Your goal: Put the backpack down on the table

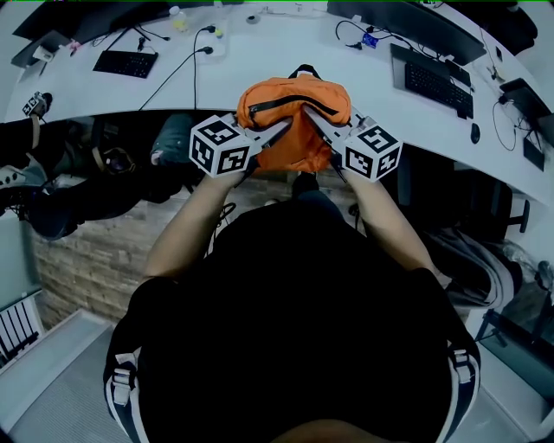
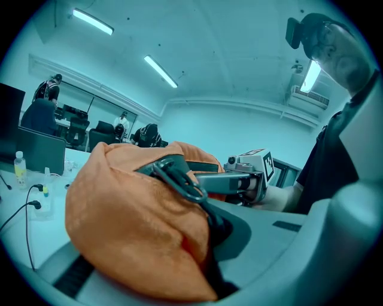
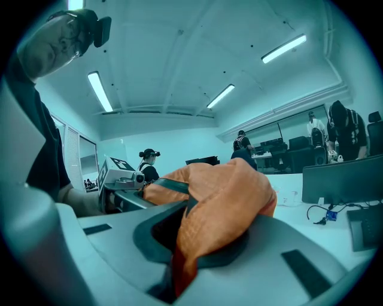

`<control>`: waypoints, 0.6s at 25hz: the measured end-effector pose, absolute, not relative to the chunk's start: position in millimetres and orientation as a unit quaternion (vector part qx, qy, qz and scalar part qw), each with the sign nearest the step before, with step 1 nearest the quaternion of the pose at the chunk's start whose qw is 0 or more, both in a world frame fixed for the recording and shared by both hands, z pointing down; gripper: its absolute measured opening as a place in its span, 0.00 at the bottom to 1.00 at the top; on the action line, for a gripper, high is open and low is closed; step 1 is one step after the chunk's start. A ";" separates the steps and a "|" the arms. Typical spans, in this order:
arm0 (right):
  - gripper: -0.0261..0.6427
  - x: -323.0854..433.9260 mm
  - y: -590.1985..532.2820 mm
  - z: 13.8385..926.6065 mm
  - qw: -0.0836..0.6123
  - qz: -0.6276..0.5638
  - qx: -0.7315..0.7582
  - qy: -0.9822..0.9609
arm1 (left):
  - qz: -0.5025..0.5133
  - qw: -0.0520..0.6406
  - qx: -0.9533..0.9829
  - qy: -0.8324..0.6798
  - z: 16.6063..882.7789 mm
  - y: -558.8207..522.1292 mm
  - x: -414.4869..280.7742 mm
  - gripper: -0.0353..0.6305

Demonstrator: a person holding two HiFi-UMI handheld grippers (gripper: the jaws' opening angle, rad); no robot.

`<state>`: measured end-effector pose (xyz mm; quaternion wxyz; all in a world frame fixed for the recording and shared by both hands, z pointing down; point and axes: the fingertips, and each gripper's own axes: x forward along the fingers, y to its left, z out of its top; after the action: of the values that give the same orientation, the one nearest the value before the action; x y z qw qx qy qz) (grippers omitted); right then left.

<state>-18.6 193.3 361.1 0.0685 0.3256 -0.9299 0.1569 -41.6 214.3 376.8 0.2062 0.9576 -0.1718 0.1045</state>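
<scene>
White curved surface [image 1: 260,60]: spans the far side, carrying black keyboards [image 1: 126,62] and cables [image 1: 195,69].
Orange fabric backpack [image 1: 294,121]: over the surface's near edge, gripped between both claws; whether it rests there is unclear.
Left claw [image 1: 279,130]: clamped on the backpack's left side.
Right claw [image 1: 313,117]: clamped on its right side.

Backpack [image 1: 294,117]: underside out of sight in head view; cannot tell whether it rests on the bench [image 1: 268,65] or hangs clear. Left gripper [image 1: 279,131] and right gripper [image 1: 313,119]: tips buried in orange fabric. Monitor [image 1: 407,22] cut off by top edge. Bottle [image 1: 178,17]: label too small to read.
</scene>
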 end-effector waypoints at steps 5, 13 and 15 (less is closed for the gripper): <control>0.10 -9.4 169.2 361.9 0.062 0.165 0.318 -0.932 | 0.106 0.205 0.956 -0.180 377.4 189.7 -32.7 0.11; 0.10 1.2 136.2 371.9 0.066 0.175 0.310 -0.932 | 0.111 0.215 0.953 -0.182 387.6 156.6 -22.9 0.11; 0.10 3.5 130.3 374.9 0.068 0.178 0.311 -0.931 | 0.111 0.221 0.952 -0.180 390.7 150.3 -20.6 0.11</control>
<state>3.5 130.3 374.9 0.0675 0.3107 -0.9313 0.1778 -20.6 150.3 390.7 0.2215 0.9519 -0.1802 0.1110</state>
